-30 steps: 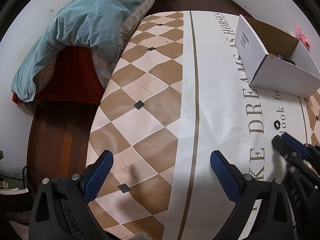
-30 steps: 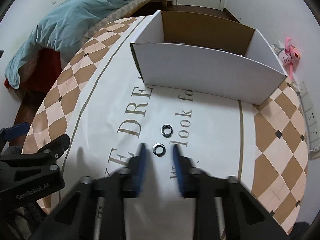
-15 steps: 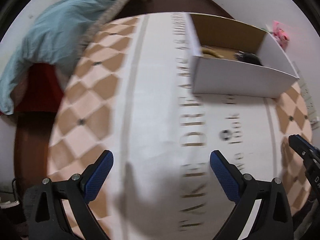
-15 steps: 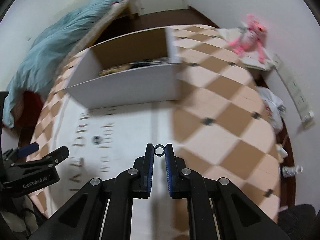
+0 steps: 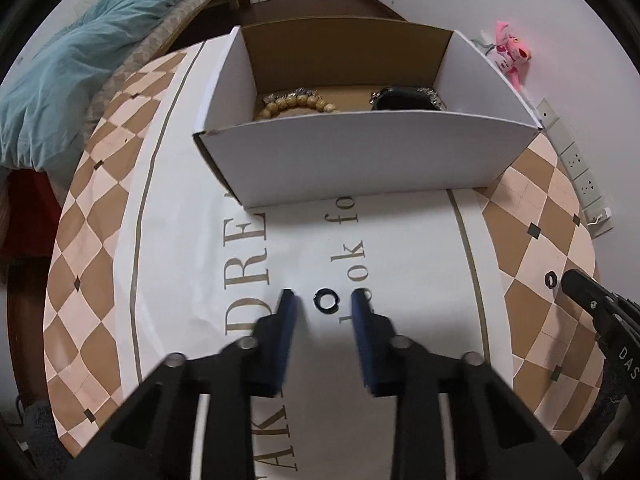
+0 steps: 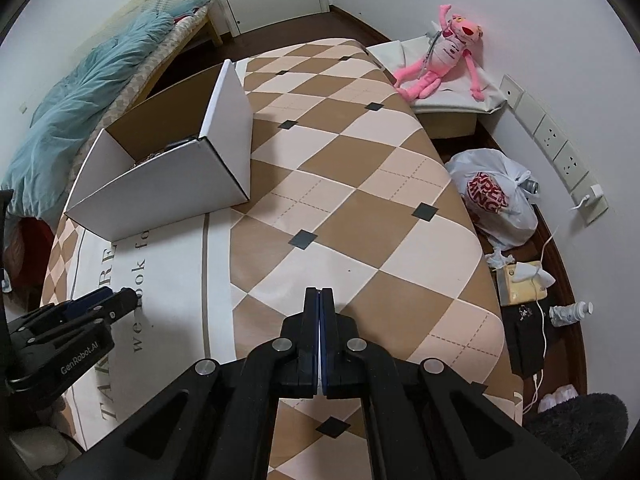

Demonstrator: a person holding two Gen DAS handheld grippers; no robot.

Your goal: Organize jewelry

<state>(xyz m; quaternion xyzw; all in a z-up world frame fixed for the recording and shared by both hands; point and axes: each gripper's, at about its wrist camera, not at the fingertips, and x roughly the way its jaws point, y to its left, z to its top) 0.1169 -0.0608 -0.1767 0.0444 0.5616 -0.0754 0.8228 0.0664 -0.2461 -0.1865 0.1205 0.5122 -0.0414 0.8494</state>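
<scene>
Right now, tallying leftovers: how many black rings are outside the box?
2. First ring inside the open left tool; second ring beside the shut right tool. The box may hide more.

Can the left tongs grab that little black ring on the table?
Probably yes. The black ring lies flat between the open left tongs, with nothing covering it.

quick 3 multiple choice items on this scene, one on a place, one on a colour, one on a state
1. Where is the ring near the left tool?
A in the box
B on the cloth, between its fingers
C on the floor

2. Its colour?
A black
B gold
C pink

3. The right tool is:
A wide open
B holding a bracelet
C shut

Answers: 1 B, it lies on the cloth between the spread fingers; 2 A, it looks black; 3 C, its fingers meet with no gap.
</scene>
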